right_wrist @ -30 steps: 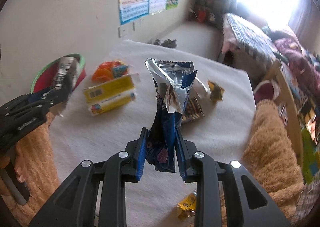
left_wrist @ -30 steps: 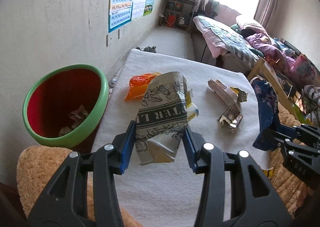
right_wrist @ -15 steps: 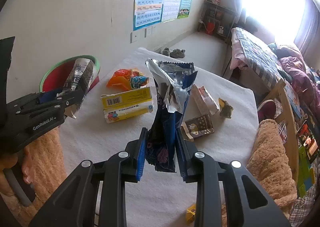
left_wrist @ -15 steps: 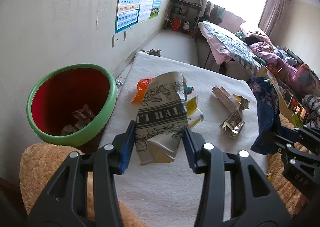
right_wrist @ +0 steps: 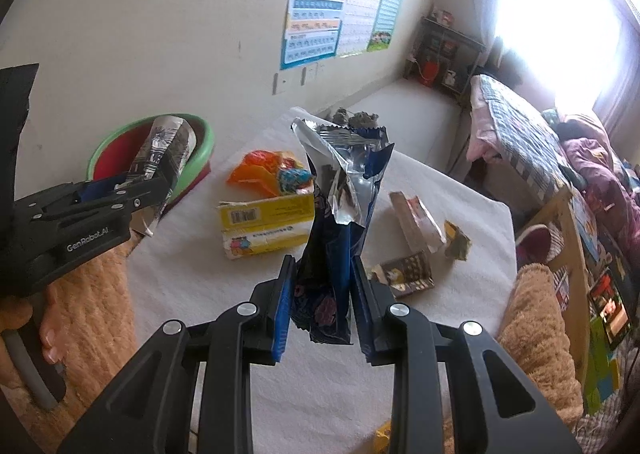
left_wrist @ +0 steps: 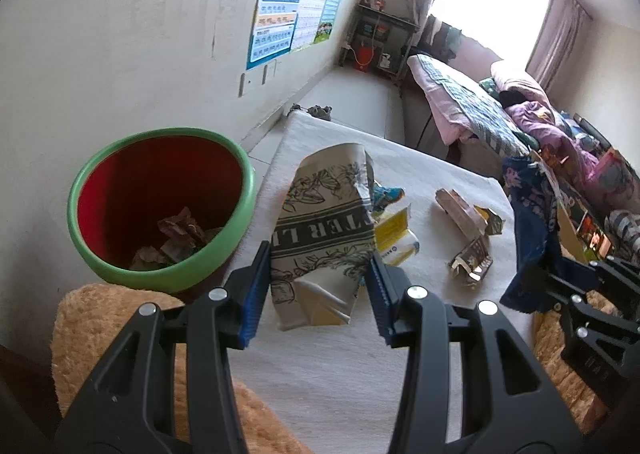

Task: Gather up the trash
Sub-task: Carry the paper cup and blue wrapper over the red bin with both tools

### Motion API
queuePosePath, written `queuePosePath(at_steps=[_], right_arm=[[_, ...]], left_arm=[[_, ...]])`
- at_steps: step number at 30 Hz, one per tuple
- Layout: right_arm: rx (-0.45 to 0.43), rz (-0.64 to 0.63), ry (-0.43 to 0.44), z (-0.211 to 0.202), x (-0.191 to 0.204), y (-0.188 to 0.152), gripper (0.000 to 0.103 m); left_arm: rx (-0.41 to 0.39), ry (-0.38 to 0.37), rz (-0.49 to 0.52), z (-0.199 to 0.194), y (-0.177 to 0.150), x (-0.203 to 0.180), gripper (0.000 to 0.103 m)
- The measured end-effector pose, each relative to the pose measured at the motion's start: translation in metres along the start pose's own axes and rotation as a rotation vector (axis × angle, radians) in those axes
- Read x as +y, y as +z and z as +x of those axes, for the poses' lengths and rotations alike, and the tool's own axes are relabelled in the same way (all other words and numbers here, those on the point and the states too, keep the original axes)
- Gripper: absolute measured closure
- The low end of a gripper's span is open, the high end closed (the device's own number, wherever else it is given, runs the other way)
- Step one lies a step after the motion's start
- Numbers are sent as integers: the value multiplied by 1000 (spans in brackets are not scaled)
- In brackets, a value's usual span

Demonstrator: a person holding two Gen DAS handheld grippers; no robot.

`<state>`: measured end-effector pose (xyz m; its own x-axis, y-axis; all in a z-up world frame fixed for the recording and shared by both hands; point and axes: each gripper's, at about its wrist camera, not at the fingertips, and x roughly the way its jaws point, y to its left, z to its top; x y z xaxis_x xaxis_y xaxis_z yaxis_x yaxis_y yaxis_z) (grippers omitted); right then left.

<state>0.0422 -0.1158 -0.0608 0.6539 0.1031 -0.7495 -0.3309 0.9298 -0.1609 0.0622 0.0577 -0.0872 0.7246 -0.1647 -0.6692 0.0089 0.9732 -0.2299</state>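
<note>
While the white tabletop (left_wrist: pixel 328 366) lies bare near the camera, the bin (left_wrist: pixel 160 209) stands just off its left edge. The left hand-held gripper (left_wrist: pixel 316 294) is clamped on a printed wrapper (left_wrist: pixel 324 234) beside that bin; the right hand-held gripper (right_wrist: pixel 322 294) pinches a blue foil bag (right_wrist: pixel 340 221) above scattered litter. A bed (left_wrist: pixel 460 101) stands beyond.

The crumpled grey-and-white printed wrapper (left_wrist: pixel 324 232) is showing the large letters "TER LI" along its dark band. The black plastic body of the left gripper (right_wrist: pixel 80 232) is carrying the white brand "GenRobot.AI". Print on the yellow carton (right_wrist: pixel 266 225) is staying too small to read.
</note>
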Motion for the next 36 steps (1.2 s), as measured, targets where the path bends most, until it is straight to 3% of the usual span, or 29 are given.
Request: queuePosePath(at_steps=[11, 24, 36], right_arm=[[-8, -55, 57, 10, 29, 19, 76], [80, 69, 271, 40, 40, 39, 75], [88, 44, 371, 64, 91, 85, 75]], left_arm=[[-29, 37, -41, -15, 7, 24, 60], [-20, 87, -96, -20, 26, 72, 60], [7, 161, -162, -13, 39, 126, 60]])
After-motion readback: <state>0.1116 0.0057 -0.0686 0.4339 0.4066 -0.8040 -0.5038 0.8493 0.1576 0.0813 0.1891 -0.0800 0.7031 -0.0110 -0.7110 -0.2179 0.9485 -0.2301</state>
